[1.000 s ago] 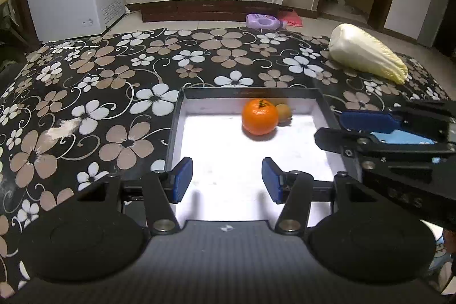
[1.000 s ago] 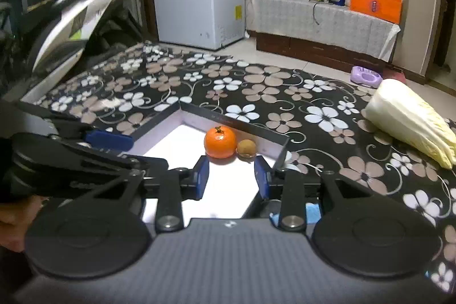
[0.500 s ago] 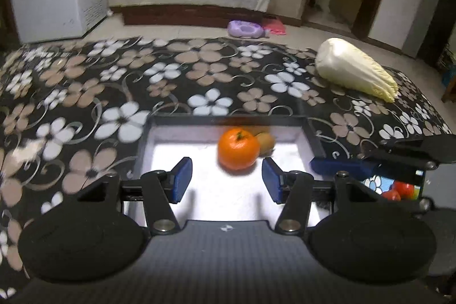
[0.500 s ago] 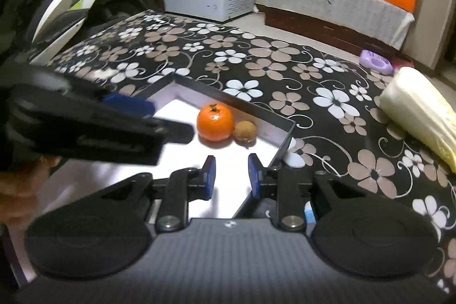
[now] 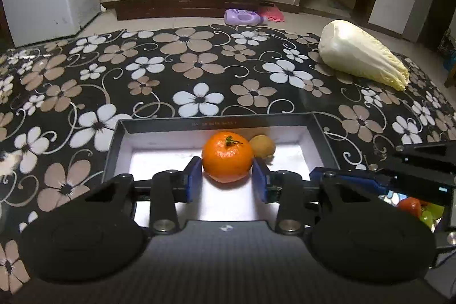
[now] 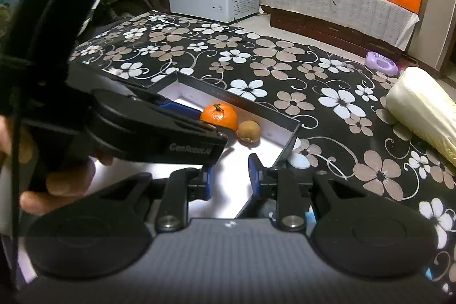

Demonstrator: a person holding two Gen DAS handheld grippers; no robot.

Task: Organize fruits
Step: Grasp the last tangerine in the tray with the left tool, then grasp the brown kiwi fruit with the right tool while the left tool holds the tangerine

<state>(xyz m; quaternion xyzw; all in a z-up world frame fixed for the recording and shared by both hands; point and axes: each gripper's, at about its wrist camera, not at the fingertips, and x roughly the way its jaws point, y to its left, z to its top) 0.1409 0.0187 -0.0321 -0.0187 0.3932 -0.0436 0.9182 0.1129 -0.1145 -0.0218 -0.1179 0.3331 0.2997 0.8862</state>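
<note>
- floral black tablecloth [image 5: 199,70] under a shallow black tray [image 5: 216,123] with white floor; napa cabbage [image 5: 362,59] well apart, far right.
- mandarin [image 5: 227,157] by the tray's far wall, touching a small brown fruit [image 5: 262,146].
- left gripper [image 5: 227,181]: blue pads flanking the mandarin, close on both sides; firm grip unclear.
- right gripper [image 6: 228,174]: parted narrowly, empty, over the tray's corner.
</note>
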